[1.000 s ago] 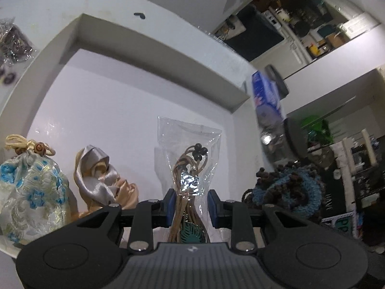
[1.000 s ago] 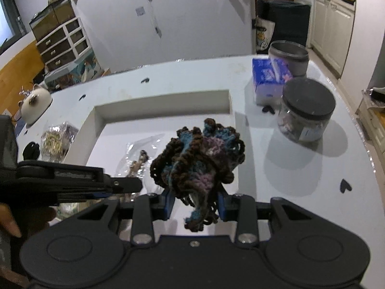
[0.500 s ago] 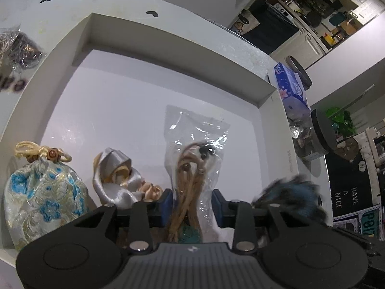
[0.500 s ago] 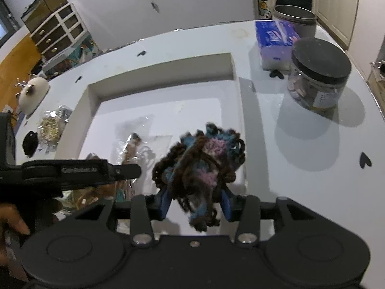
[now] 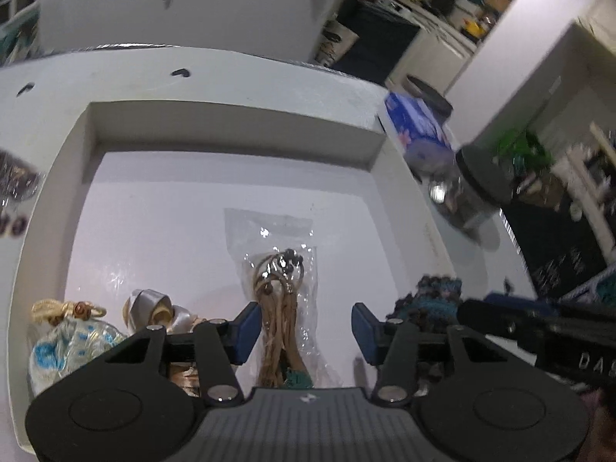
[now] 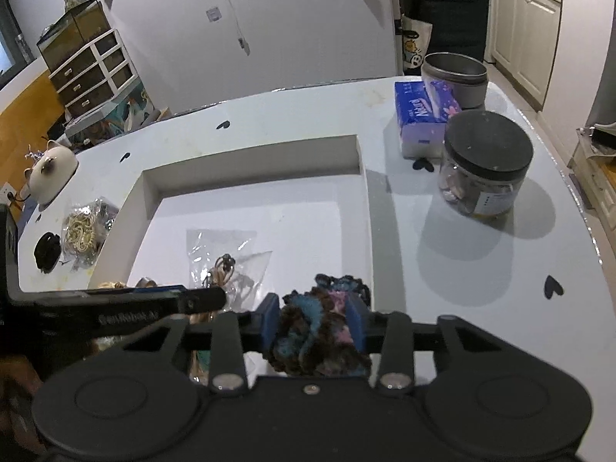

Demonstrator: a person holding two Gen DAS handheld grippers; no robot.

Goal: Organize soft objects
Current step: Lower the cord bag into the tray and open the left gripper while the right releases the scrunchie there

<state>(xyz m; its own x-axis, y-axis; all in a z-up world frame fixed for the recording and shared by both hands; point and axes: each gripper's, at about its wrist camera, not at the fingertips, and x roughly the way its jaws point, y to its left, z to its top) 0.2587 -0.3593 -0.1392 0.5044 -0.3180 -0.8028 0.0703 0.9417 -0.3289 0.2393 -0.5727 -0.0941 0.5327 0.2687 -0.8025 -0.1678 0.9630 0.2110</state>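
Observation:
A white tray (image 5: 231, 123) holds a blue floral drawstring pouch (image 5: 69, 346), a silver and gold satin piece (image 5: 154, 308) and a clear plastic bag of tan cord (image 5: 281, 281). My left gripper (image 5: 304, 327) straddles the bag's near end. Its jaws are opening and the pads stand clear of the plastic. My right gripper (image 6: 312, 319) is closing, its blue pads pressing a brown, teal and pink crochet piece (image 6: 315, 335) at the tray's (image 6: 250, 158) near right corner, beside the bag (image 6: 227, 254). The crochet piece (image 5: 435, 296) also shows at the right of the left wrist view.
Right of the tray stand a black-lidded clear jar (image 6: 485, 161), a blue tissue pack (image 6: 419, 115) and a metal tin (image 6: 454, 77). Left of it lie a bag of gold chains (image 6: 82, 231), a black scrunchie-like lump (image 6: 48, 254) and a white cat figure (image 6: 52, 169).
The left jaws have spread away from the cord bag, which now lies flat in the tray, and the view has rolled. The right gripper has brought the crochet piece lower, by the tray's near right corner.

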